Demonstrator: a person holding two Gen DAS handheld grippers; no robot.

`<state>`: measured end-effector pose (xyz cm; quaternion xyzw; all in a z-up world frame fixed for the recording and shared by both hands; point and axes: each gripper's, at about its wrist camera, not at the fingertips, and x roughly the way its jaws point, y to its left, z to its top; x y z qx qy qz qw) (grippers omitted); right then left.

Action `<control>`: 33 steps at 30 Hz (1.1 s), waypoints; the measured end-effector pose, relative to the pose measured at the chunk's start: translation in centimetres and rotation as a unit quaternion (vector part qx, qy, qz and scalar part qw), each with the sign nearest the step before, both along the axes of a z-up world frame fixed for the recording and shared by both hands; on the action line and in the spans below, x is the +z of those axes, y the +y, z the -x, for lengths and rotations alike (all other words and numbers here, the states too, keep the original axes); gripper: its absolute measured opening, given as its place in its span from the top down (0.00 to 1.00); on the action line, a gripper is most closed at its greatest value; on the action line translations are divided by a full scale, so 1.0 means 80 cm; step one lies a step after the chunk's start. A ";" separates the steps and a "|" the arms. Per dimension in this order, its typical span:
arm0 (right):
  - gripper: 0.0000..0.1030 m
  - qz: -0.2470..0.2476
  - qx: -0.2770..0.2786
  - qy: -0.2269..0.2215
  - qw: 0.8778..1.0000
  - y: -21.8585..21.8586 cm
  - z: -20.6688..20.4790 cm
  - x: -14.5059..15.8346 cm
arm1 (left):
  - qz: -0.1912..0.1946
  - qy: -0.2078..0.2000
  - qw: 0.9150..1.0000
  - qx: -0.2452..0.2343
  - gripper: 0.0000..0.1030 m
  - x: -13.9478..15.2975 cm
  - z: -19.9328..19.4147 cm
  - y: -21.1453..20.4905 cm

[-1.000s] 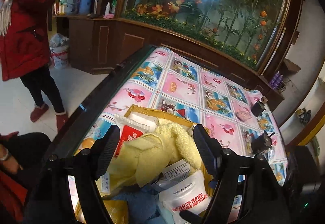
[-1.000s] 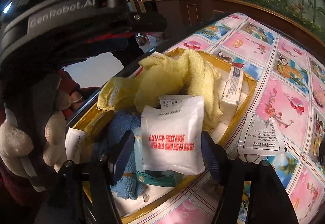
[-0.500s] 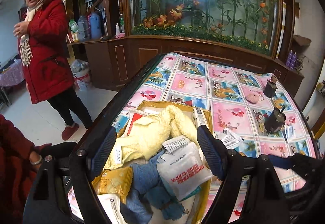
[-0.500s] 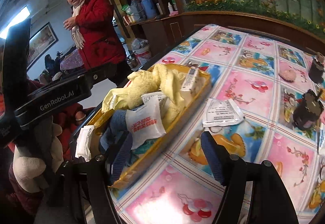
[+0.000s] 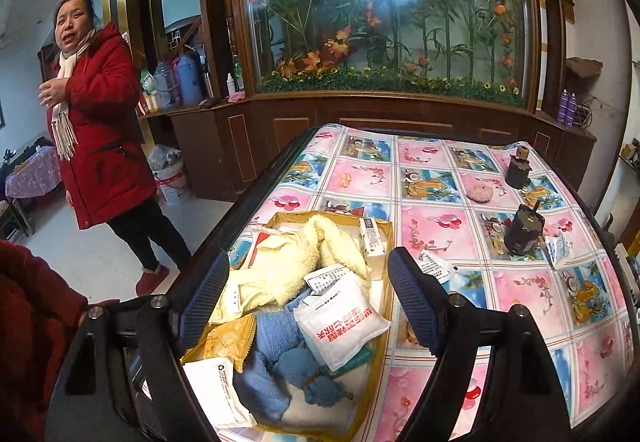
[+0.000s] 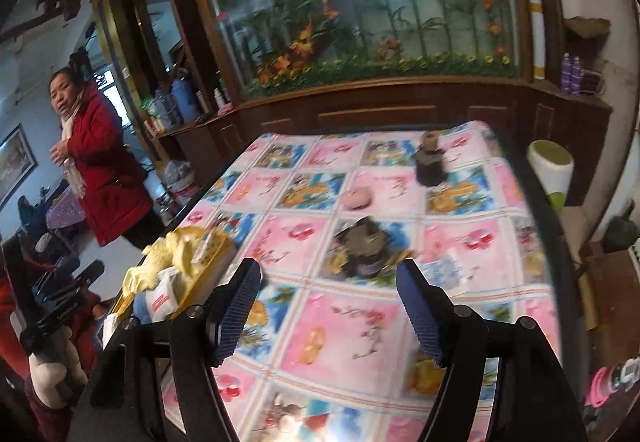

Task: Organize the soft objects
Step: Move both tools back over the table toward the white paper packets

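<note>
A yellow box [image 5: 383, 358] at the table's near left edge holds a yellow towel [image 5: 304, 262], a blue knitted cloth [image 5: 276, 362], a white packet with red print [image 5: 340, 326] and several other packets. My left gripper [image 5: 308, 302] is open and empty above and behind the box. My right gripper [image 6: 328, 306] is open and empty over the tablecloth; the box [image 6: 216, 262] shows at its left. A white packet [image 5: 436, 268] lies on the cloth right of the box. A small pink soft thing [image 5: 482, 193] lies farther back.
Two dark cylinders [image 5: 524, 230] [image 5: 518, 169] stand on the right of the patterned tablecloth [image 5: 520, 294], with a small packet [image 5: 560, 248] beside the nearer one. A woman in a red coat [image 5: 100, 129] stands left of the table. A wooden planter cabinet [image 5: 380, 109] runs behind it.
Both grippers have pulled back and risen from the box, both empty. The right gripper has swung right, so the box now sits at its left edge. The right view is blurred by motion.
</note>
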<state>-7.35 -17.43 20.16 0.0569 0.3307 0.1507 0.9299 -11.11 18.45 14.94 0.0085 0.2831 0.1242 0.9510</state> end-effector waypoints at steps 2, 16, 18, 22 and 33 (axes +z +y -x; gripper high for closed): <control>0.27 0.015 -0.030 -0.018 0.999 -0.034 -0.001 0.027 | -0.001 -0.001 1.000 -0.001 0.20 0.001 0.000 -0.005; 0.19 0.066 -0.120 -0.026 0.990 -0.155 -0.038 0.116 | 0.001 0.016 1.000 -0.013 0.20 -0.006 -0.023 -0.030; 0.19 0.062 -0.111 -0.018 0.992 -0.150 -0.041 0.098 | 0.000 0.023 1.000 -0.016 0.20 -0.010 -0.029 -0.032; 0.19 0.056 -0.086 0.019 0.995 -0.136 -0.052 0.049 | 0.014 0.042 0.999 -0.027 0.20 -0.021 -0.041 -0.029; 0.19 0.021 -0.046 0.114 0.992 -0.090 -0.070 -0.104 | 0.082 0.112 0.984 -0.110 0.20 -0.055 -0.106 -0.042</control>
